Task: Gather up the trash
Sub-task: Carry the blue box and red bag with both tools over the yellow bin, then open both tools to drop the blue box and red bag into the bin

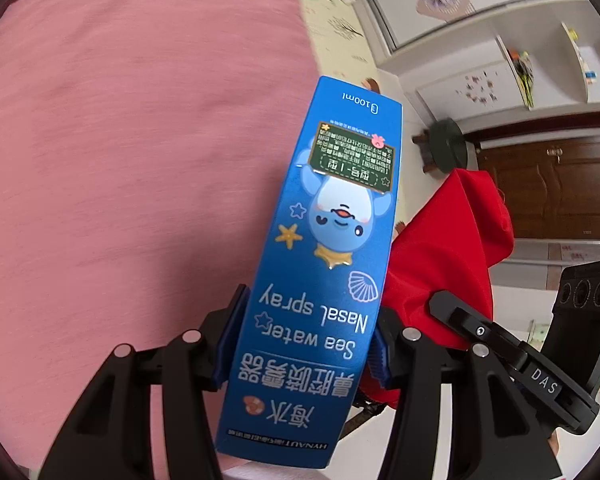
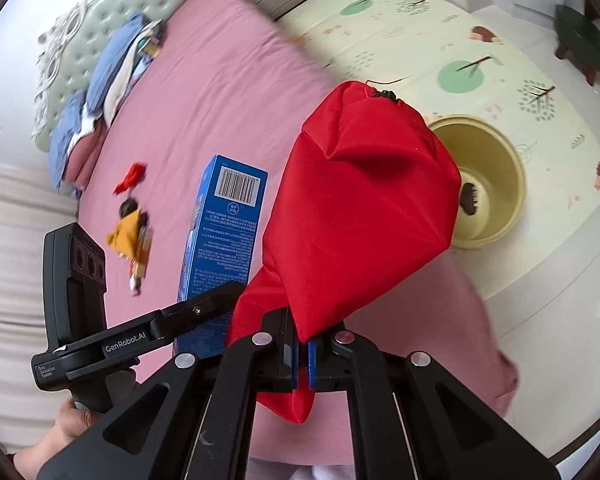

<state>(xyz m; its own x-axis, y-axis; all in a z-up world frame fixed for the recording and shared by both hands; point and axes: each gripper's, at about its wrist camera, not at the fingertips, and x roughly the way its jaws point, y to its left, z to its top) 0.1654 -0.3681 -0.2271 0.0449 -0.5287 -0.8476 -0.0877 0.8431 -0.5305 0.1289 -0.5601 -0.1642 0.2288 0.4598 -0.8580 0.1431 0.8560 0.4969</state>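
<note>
My left gripper [image 1: 300, 344] is shut on a tall blue nasal spray box [image 1: 324, 248], its blue pads pressing both sides, held above the pink bed. The same box [image 2: 224, 236] shows its barcode side in the right wrist view. My right gripper [image 2: 303, 360] is shut on a fold of a red cloth bag [image 2: 360, 208], which hangs puffed up in front of it. The red cloth bag [image 1: 444, 264] also appears to the right of the box in the left wrist view. A yellow bin [image 2: 488, 184] stands on the floor past the bed's edge, with something dark inside.
The pink bed sheet [image 2: 204, 112] holds a red wrapper [image 2: 131, 178] and a yellow-brown scrap [image 2: 130, 236]. Folded bedding [image 2: 100, 92] lies by the headboard. A patterned play mat [image 2: 440, 28] covers the floor. A dark stool [image 2: 584, 40] stands far right.
</note>
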